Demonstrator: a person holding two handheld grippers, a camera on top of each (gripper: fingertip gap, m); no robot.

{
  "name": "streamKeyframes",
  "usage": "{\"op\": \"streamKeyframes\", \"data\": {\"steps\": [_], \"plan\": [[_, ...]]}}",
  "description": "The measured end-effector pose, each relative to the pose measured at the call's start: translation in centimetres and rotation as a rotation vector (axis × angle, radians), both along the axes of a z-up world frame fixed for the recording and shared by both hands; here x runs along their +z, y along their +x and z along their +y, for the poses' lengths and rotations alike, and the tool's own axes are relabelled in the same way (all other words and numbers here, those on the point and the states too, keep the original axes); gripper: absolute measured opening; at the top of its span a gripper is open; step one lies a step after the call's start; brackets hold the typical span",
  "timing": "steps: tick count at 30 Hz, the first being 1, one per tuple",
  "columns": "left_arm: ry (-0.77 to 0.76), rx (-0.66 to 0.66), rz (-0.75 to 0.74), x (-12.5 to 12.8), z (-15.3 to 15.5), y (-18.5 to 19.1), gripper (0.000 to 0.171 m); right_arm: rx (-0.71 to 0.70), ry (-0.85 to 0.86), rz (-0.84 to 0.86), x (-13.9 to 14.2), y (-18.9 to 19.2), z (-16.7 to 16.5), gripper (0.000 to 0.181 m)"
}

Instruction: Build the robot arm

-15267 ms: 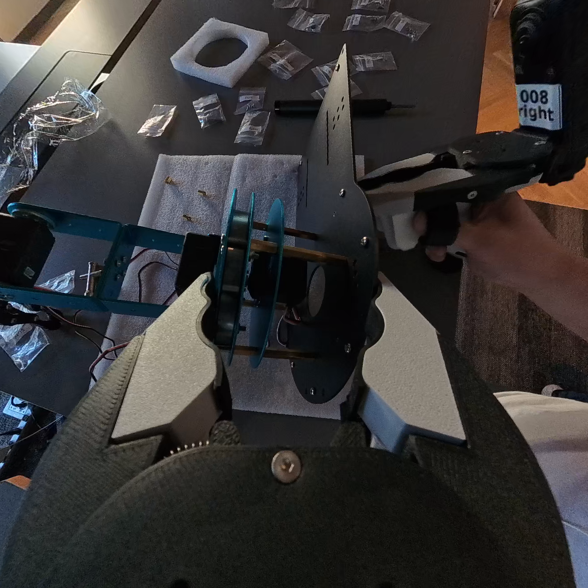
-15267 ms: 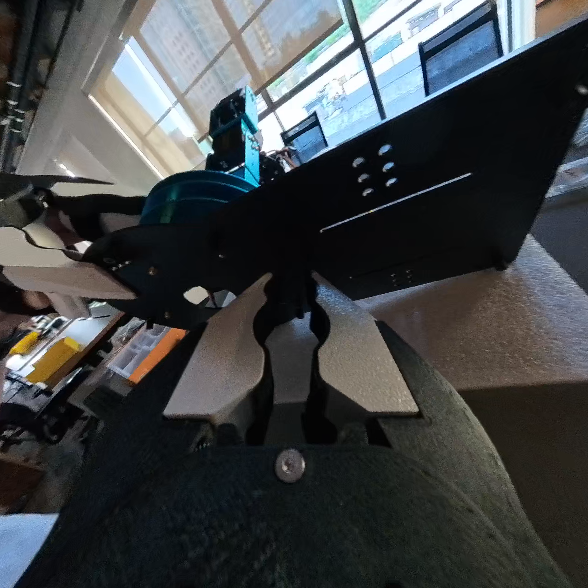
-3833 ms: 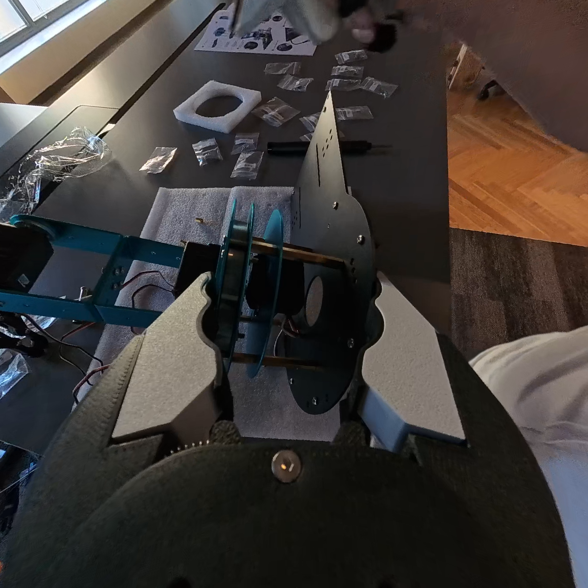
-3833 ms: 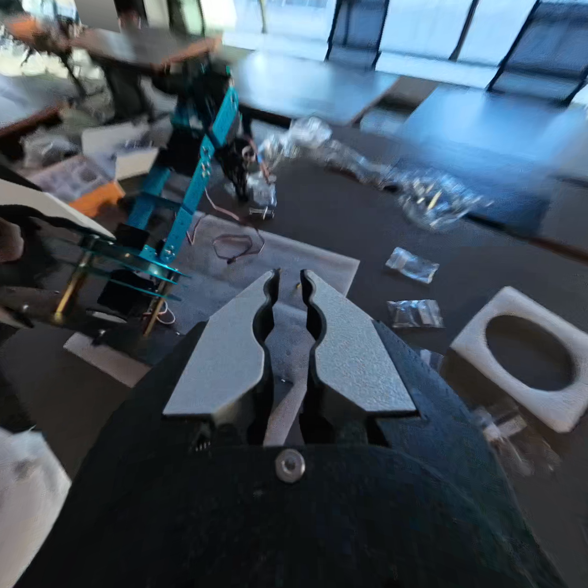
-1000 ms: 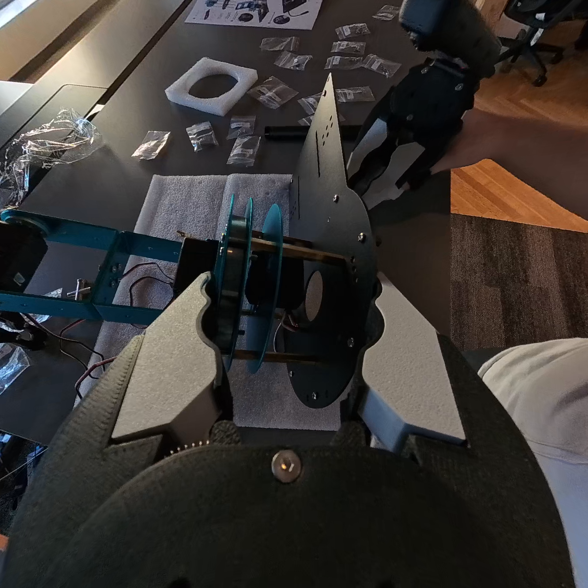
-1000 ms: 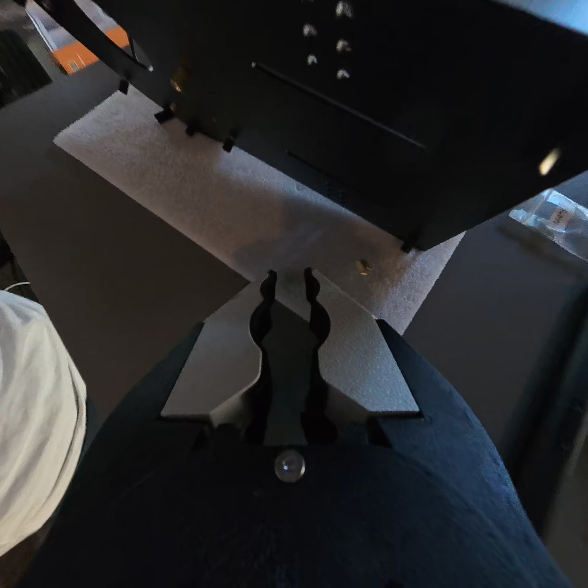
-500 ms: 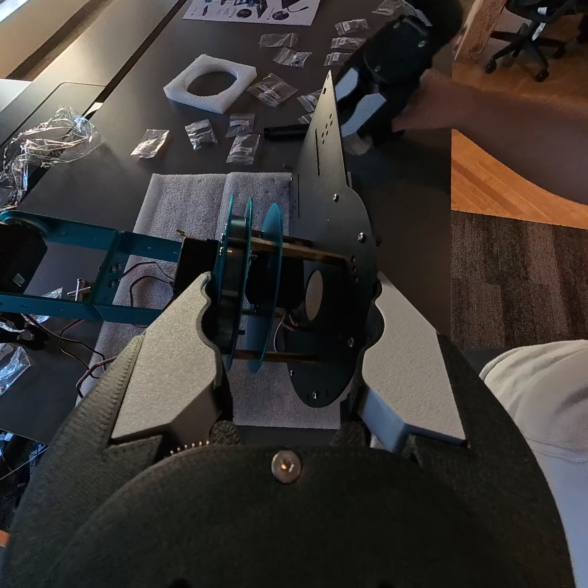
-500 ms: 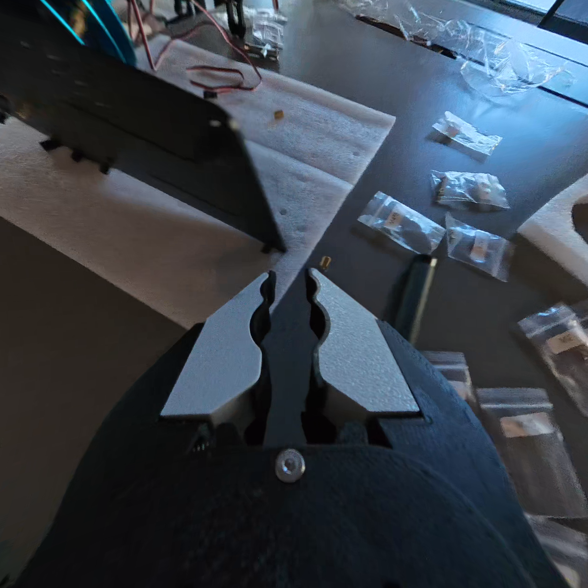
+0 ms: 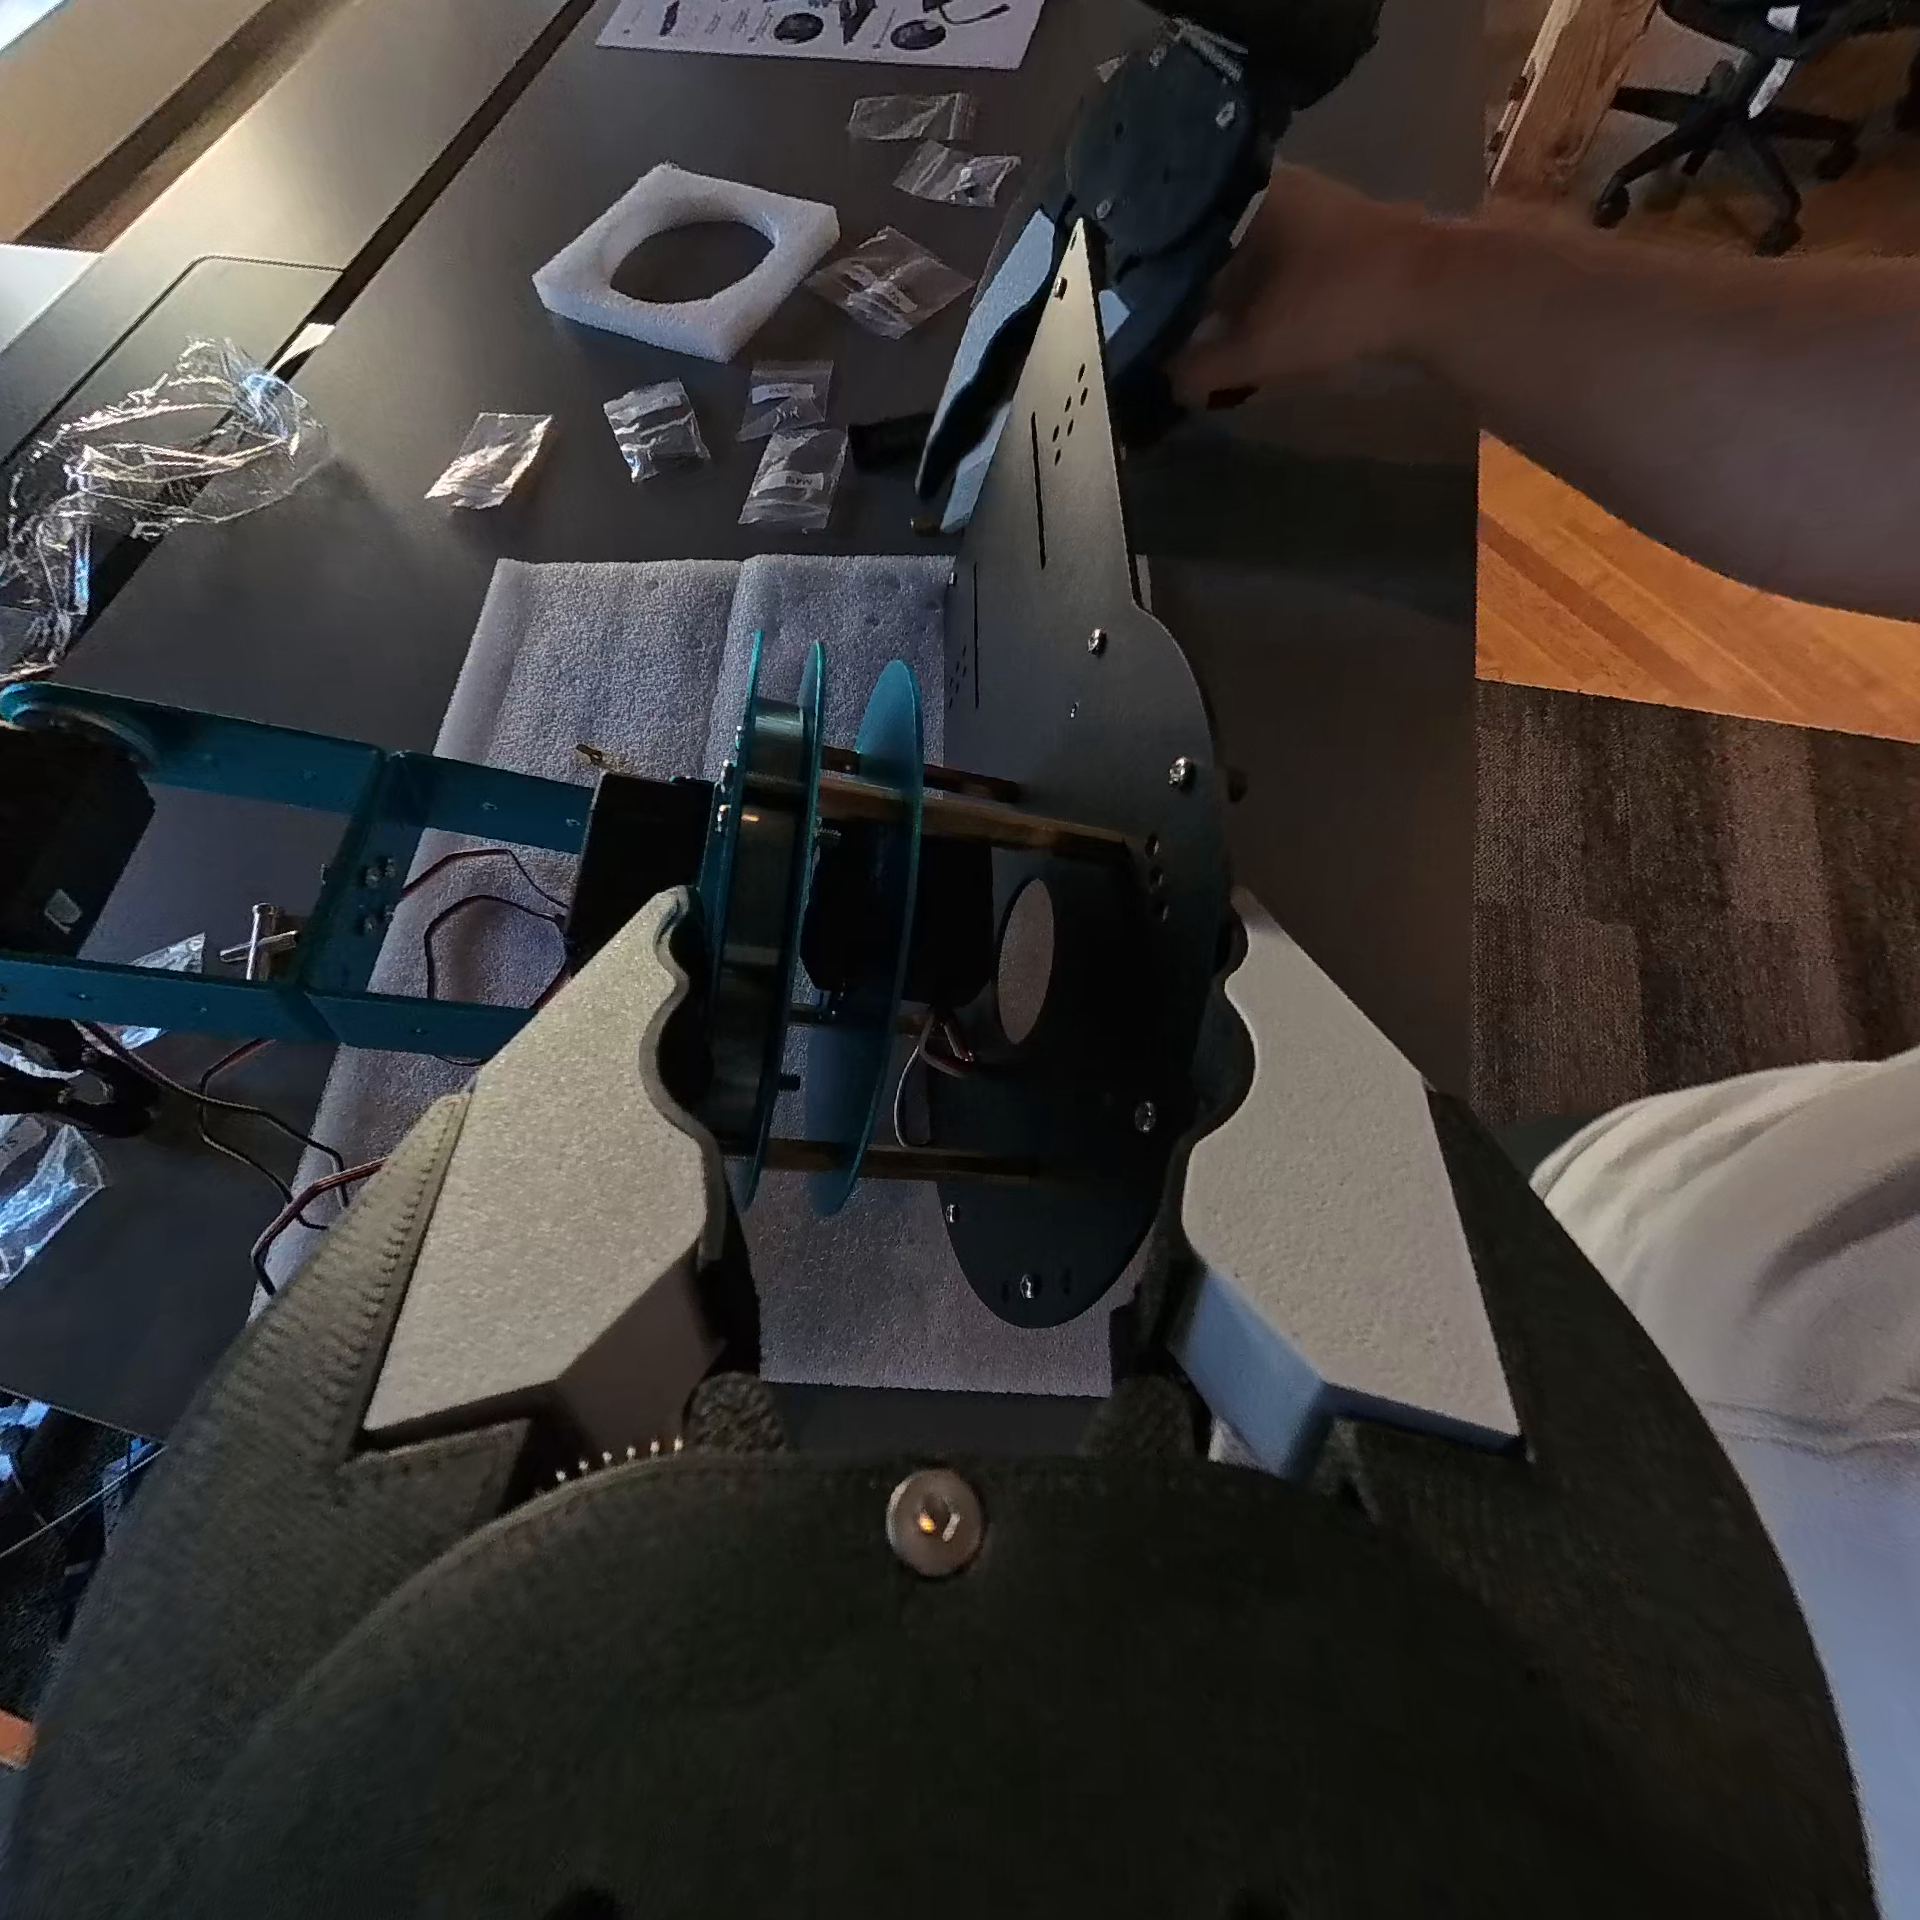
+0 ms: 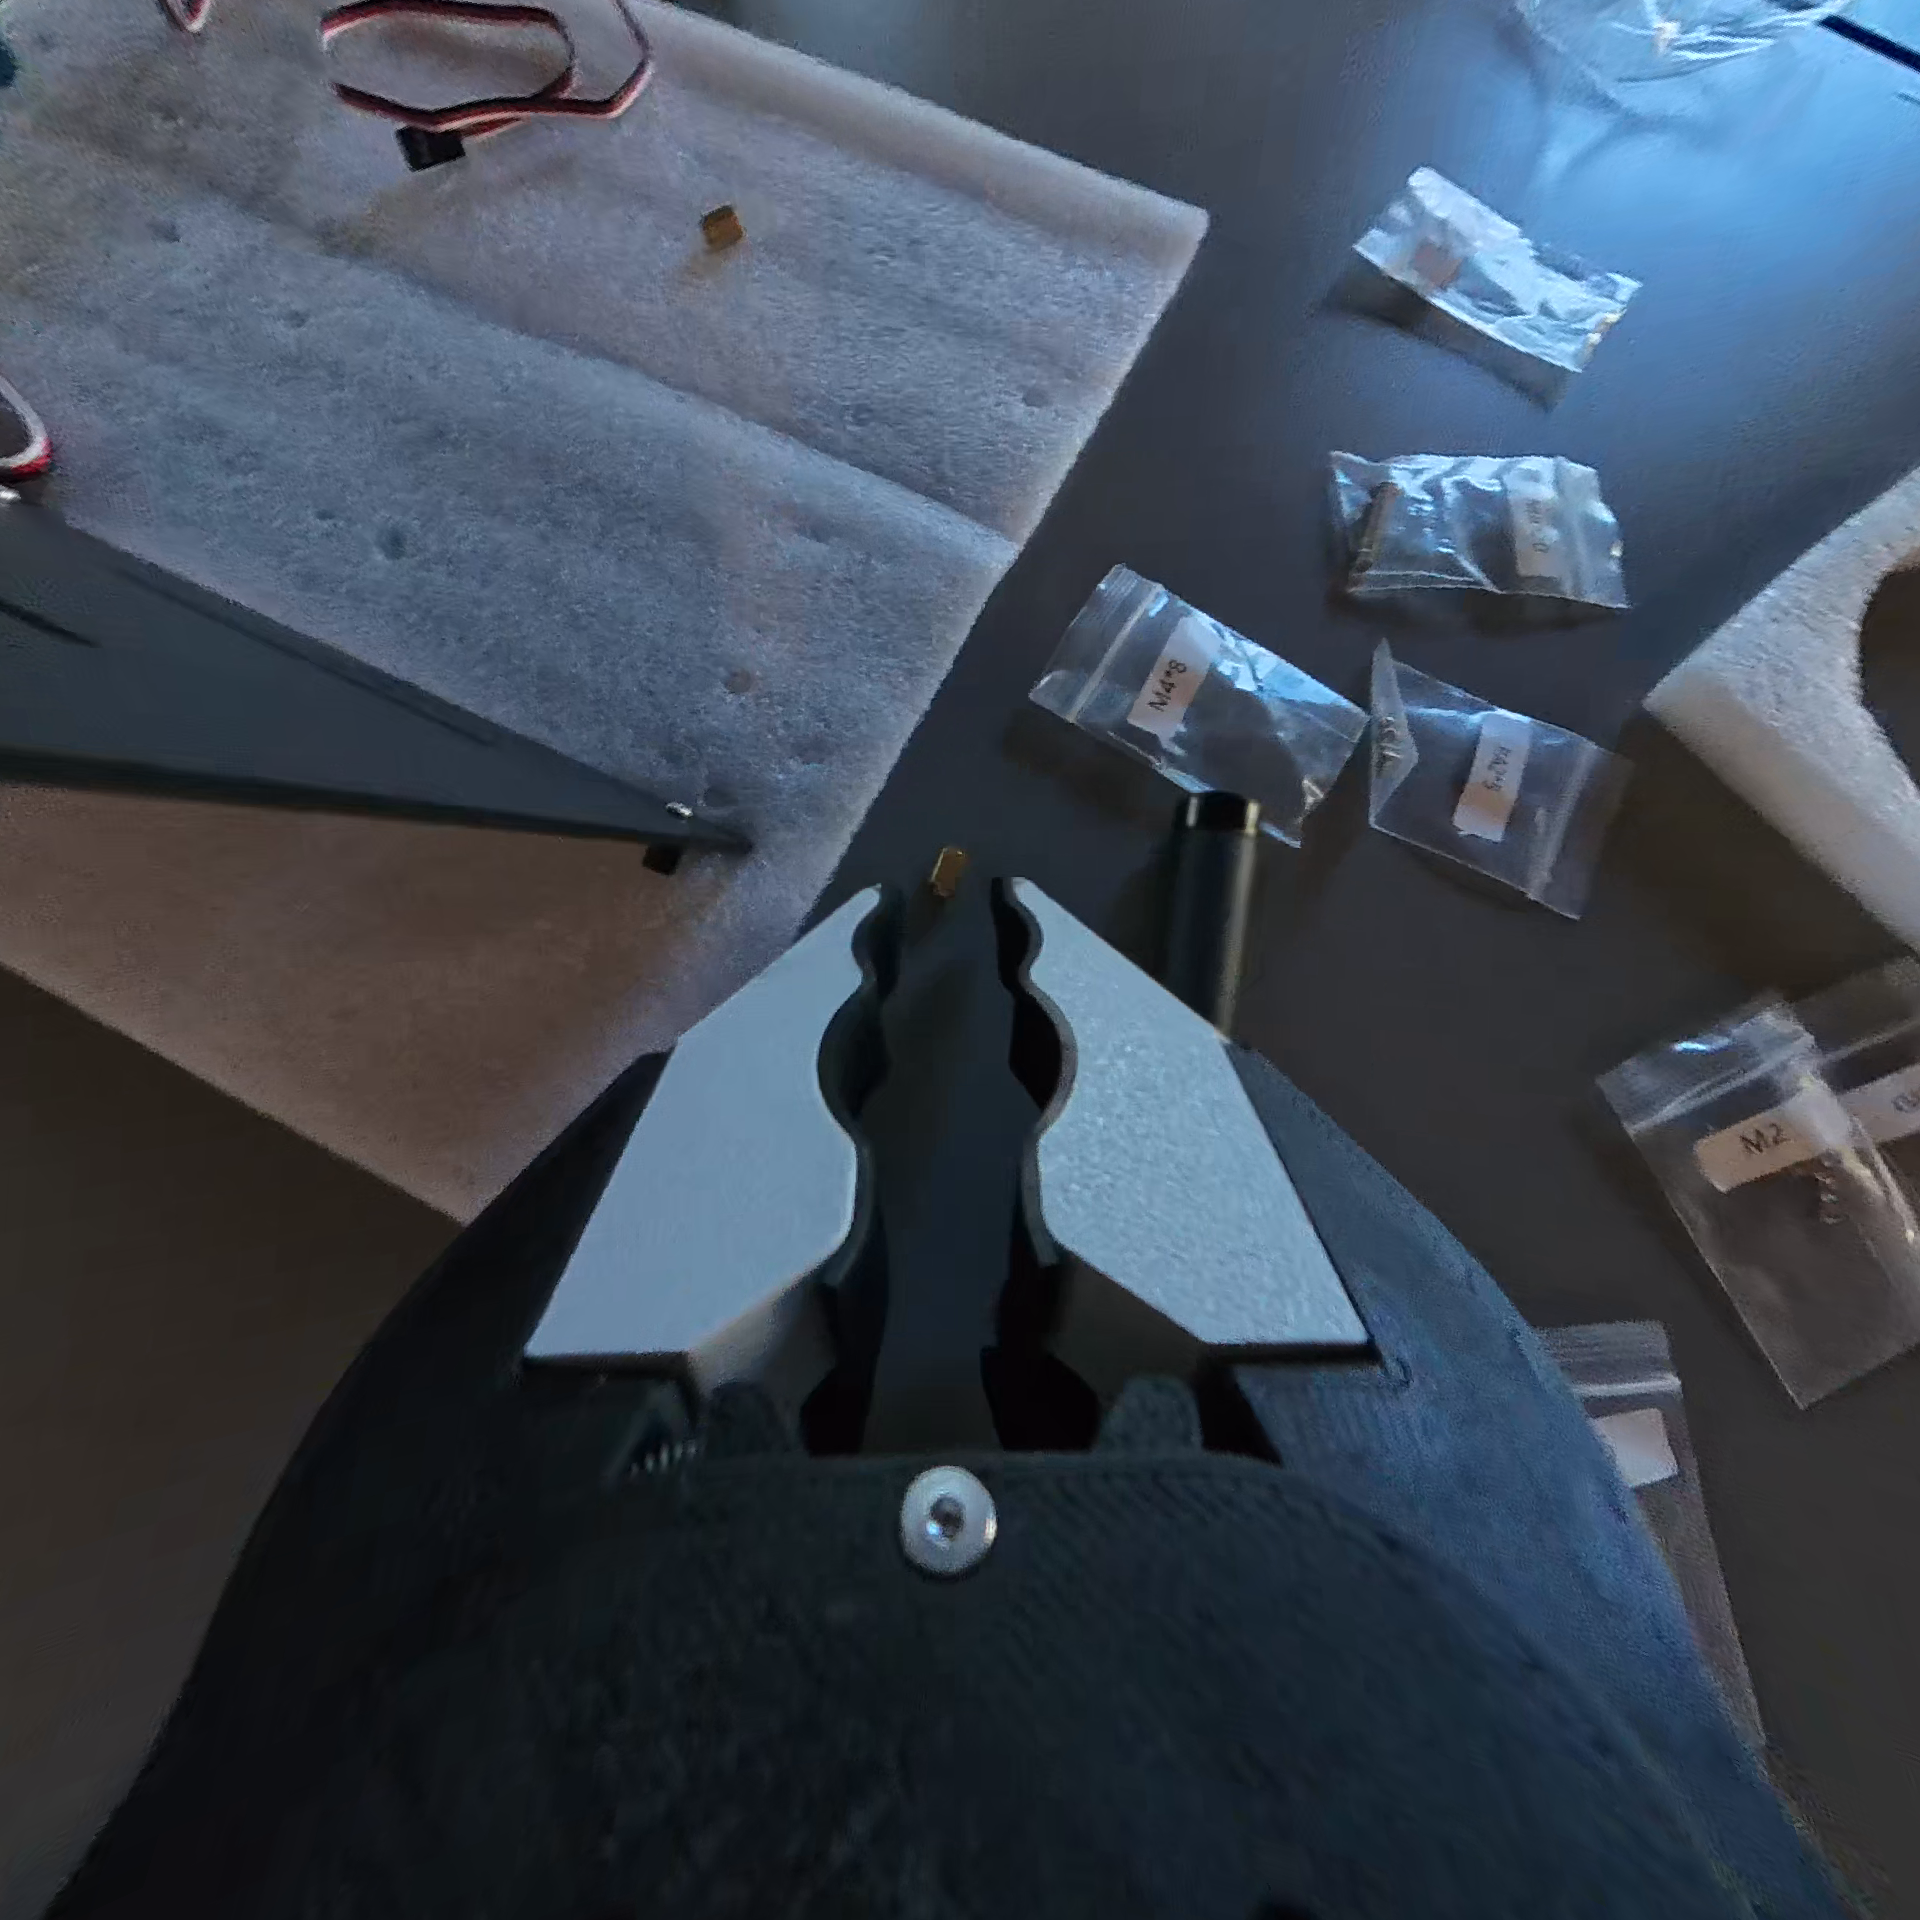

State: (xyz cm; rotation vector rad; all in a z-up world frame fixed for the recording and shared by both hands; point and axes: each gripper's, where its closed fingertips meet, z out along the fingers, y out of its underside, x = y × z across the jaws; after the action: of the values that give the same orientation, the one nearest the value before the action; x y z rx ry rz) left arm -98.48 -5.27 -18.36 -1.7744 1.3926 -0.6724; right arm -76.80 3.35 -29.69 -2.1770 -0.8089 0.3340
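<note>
The right gripper (image 10: 940, 894) has swung from beneath the black base plate (image 9: 1081, 831) to a brass standoff (image 10: 948, 864) on the table, jaws narrowly parted, empty. The left gripper (image 9: 951, 977) clamps the plate-and-disc assembly, steadying it edge-up above the foam sheet (image 10: 582, 447).

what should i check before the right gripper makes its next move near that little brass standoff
1. Right gripper jaws apart with a narrow gap: ok.
2. Small brass standoff lies on the dark table just ahead of the fingertips, not between them: ok.
3. Black cylindrical tool handle lies close beside the right finger: not ok.
4. Left gripper shut on the black-plate and teal-disc assembly: ok.
5. Plate corner over the white foam sheet, apart from the standoff: ok.
6. Whether the fingertips touch the table: cannot tell.
</note>
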Motion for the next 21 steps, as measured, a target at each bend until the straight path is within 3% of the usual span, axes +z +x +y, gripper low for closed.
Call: {"op": "streamKeyframes", "data": {"steps": [6,16,21], "plan": [[-0.001,0.007,0.002,0.0,0.0,0.0,0.095,-0.067,0.024,-0.009,-0.3,-0.1,0.3,0.012],[-0.002,0.008,0.001,0.0,0.0,0.0,0.095,-0.053,0.05,-0.008,-0.2,-0.2,0.4,0.005],[-0.002,0.005,-0.002,0.0,0.0,0.0,0.095,-0.125,0.169,0.021,3.4,0.7,-1.0,0.005]]}}
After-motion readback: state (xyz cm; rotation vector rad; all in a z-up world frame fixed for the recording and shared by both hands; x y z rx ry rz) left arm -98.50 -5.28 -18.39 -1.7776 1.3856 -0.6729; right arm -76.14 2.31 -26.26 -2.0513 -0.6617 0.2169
